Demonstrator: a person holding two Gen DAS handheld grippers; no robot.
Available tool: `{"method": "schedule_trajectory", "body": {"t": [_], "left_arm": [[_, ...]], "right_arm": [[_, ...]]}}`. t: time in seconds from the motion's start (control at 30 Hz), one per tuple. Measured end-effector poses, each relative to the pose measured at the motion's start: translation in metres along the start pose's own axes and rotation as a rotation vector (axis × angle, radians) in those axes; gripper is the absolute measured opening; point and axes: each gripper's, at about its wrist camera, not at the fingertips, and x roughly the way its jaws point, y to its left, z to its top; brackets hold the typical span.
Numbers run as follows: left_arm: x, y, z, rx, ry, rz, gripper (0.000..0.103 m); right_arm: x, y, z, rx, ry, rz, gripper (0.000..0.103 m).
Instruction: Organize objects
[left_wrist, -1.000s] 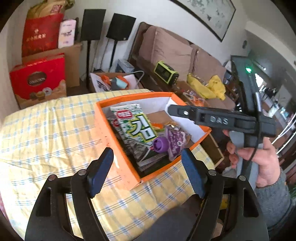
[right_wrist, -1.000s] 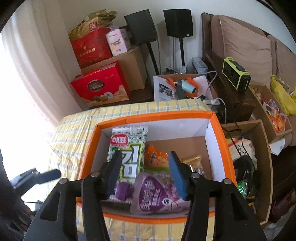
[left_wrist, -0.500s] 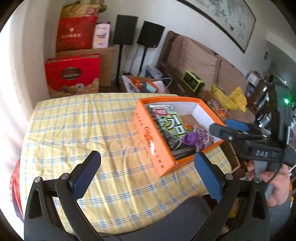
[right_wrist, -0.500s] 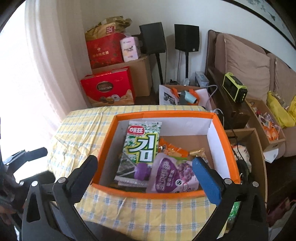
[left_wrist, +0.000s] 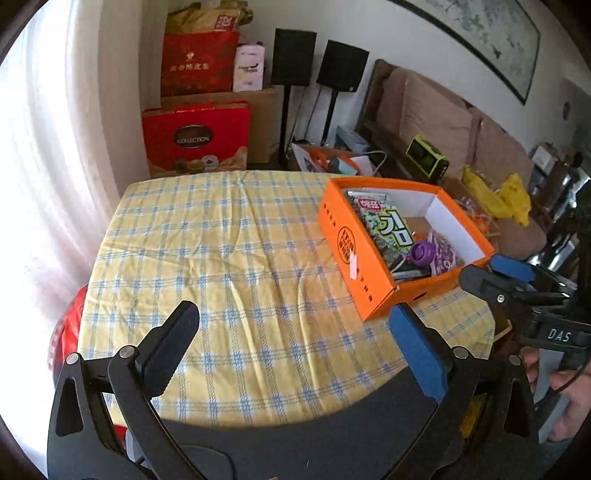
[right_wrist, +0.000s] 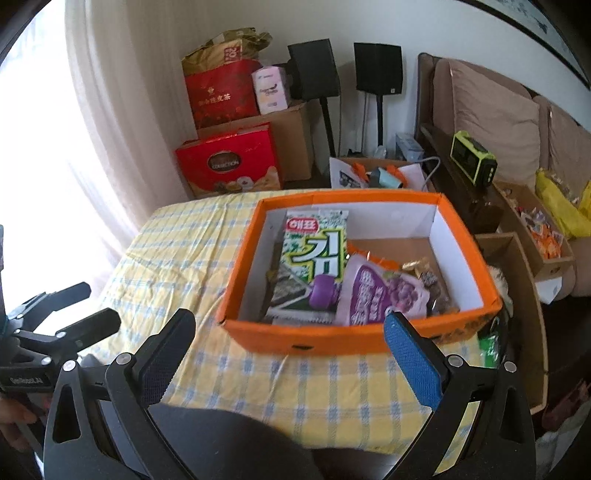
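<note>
An orange box (left_wrist: 354, 254) (right_wrist: 332, 338) stands on the right part of a table with a yellow checked cloth (left_wrist: 221, 258). In it lie a green seaweed packet (right_wrist: 317, 251) (left_wrist: 391, 225), a purple pouch with a round cap (right_wrist: 376, 295) (left_wrist: 424, 253) and small wrapped snacks (right_wrist: 424, 273). My left gripper (left_wrist: 295, 343) is open and empty, held back over the table's near edge, left of the box. My right gripper (right_wrist: 291, 354) is open and empty, just in front of the box. It also shows in the left wrist view (left_wrist: 495, 273).
Red gift boxes (left_wrist: 195, 136) and cardboard boxes stand beyond the table, with two black speakers (left_wrist: 317, 59) on stands. A sofa (left_wrist: 461, 122) runs along the right. Open cardboard boxes (right_wrist: 532, 229) with snacks sit on the floor right of the table.
Both grippers have opened wide and pulled back from the box. The purple pouch now lies in the box, no longer between my right gripper's fingers.
</note>
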Motion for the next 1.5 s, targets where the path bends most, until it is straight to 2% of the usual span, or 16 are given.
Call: {"method": "schedule_trajectory", "body": {"t": [0.17, 0.67, 0.77, 1.0, 1.13, 1.5], "left_arm": [[-0.013, 0.002, -0.009, -0.027, -0.005, -0.025, 0.103], [-0.054, -0.001, -0.027, -0.028, -0.044, 0.061, 0.103], [-0.059, 0.0, -0.03, -0.047, -0.047, 0.059, 0.103], [-0.065, 0.003, -0.033, -0.067, -0.036, 0.04, 0.103], [-0.067, 0.001, -0.035, -0.056, -0.043, 0.072, 0.103], [-0.068, 0.003, -0.033, -0.055, -0.043, 0.092, 0.103]], "right_arm": [[-0.01, 0.009, -0.007, -0.023, -0.009, -0.011, 0.103], [-0.045, 0.031, -0.026, -0.067, -0.02, -0.056, 0.103], [-0.048, 0.034, -0.028, -0.072, -0.02, -0.052, 0.103], [-0.052, 0.04, -0.031, -0.083, -0.017, -0.052, 0.103], [-0.053, 0.041, -0.031, -0.08, -0.017, -0.052, 0.103], [-0.058, 0.041, -0.029, -0.083, -0.017, -0.057, 0.103]]}}
